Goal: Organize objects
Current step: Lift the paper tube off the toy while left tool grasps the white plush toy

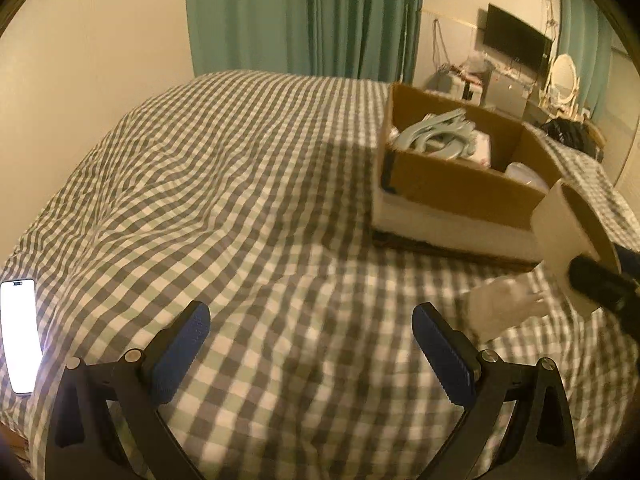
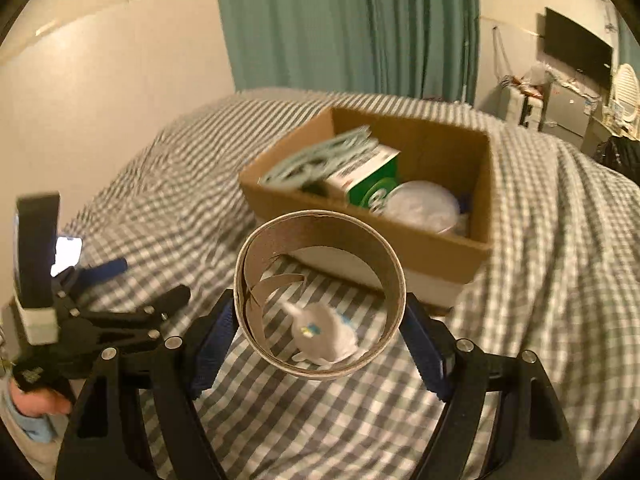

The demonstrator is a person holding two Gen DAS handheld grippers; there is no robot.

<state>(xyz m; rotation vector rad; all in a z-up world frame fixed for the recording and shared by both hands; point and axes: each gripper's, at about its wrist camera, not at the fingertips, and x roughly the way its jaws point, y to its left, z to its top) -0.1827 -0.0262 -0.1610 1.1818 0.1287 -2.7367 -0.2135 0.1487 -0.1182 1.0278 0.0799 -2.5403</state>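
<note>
A checked bed (image 1: 240,184) filled both views. At upper right on it stood an open box (image 2: 440,240) holding pale hangers (image 2: 320,160), a green carton (image 2: 368,184) and a white lid (image 2: 424,204). The right gripper (image 2: 320,316) clamped a brown cardboard ring (image 2: 320,296) at frame centre, a white toy (image 2: 324,336) showing through it. The left gripper (image 1: 312,352) gaped empty; a lit phone (image 1: 18,332) lay lower left
</note>
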